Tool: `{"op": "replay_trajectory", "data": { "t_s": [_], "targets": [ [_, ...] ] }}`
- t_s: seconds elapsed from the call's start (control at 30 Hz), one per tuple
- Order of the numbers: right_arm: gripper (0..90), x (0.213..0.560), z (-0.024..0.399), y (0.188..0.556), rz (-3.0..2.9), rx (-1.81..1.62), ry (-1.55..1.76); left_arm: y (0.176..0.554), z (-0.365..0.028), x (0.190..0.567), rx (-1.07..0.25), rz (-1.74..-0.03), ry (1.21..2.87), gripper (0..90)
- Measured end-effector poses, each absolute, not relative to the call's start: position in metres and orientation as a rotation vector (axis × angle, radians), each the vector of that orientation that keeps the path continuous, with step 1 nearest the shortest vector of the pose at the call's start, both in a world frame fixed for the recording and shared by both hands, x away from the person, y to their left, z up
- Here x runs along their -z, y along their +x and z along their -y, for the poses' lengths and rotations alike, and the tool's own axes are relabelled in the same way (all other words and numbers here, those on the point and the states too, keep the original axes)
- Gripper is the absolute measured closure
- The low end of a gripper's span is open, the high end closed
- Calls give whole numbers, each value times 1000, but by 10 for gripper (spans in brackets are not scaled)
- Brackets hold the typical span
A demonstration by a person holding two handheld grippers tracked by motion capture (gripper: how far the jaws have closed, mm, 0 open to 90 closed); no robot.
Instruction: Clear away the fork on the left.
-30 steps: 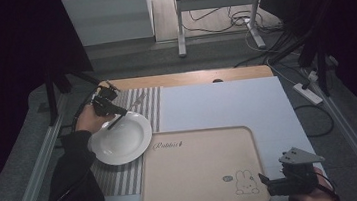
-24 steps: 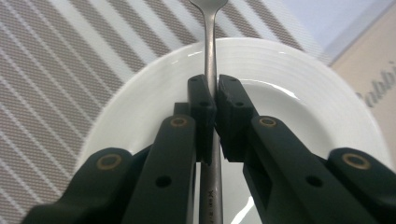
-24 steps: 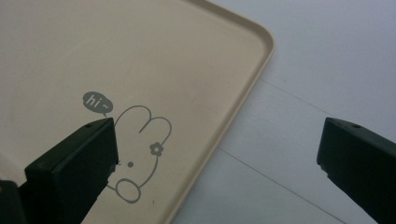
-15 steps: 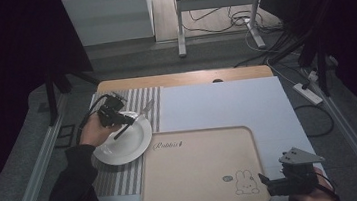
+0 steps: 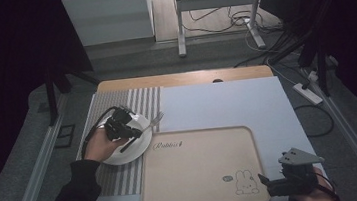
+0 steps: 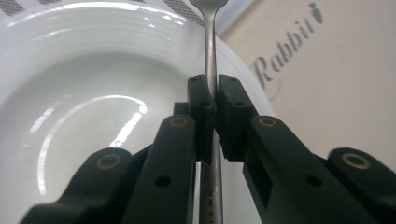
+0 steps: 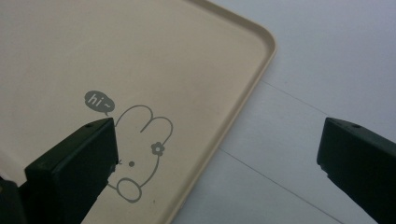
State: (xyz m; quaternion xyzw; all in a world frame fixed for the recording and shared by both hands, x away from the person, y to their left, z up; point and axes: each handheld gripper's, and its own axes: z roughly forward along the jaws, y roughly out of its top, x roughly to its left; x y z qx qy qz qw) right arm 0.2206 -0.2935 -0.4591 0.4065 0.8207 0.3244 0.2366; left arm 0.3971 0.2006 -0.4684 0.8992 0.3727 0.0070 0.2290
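Two hand-held grippers — left hand-held gripper [image 6: 211, 95] clenching fork [image 6: 209, 42] over plate [image 5: 141, 145], right hand-held gripper [image 7: 217, 140] released — tray [image 5: 202, 198] corner.

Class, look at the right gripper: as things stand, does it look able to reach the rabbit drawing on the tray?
Probably yes: the right gripper hangs open beside the tray corner, the rabbit drawing lies just ahead, and nothing lies between them.

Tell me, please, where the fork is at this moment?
In the high view, the fork sits at left, clamped in the left tool above the white plate, tines toward the beige tray.
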Motion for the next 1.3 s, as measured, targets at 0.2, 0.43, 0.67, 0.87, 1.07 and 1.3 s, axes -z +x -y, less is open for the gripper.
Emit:
{"op": "replay_trajectory", "data": {
  "t_s": [0.2,0.43,0.67,0.87,1.07,1.3],
  "targets": [
    [0,459,294,220,-2246,-892,1114,377,-190,470,-1,-999,2476,840],
    [0,458,294,219,-2243,-898,1109,358,-175,474,20,-985,2490,840],
    [0,458,294,219,-2247,-901,1098,342,-152,480,53,-958,2503,839],
    [0,458,294,218,-2245,-906,1094,327,-136,485,80,-941,2517,839],
    [0,458,294,218,-2244,-906,1091,315,-119,494,112,-940,2529,839],
    [0,458,294,218,-2240,-912,1088,302,-111,503,141,-926,2558,833]
  ]
}}
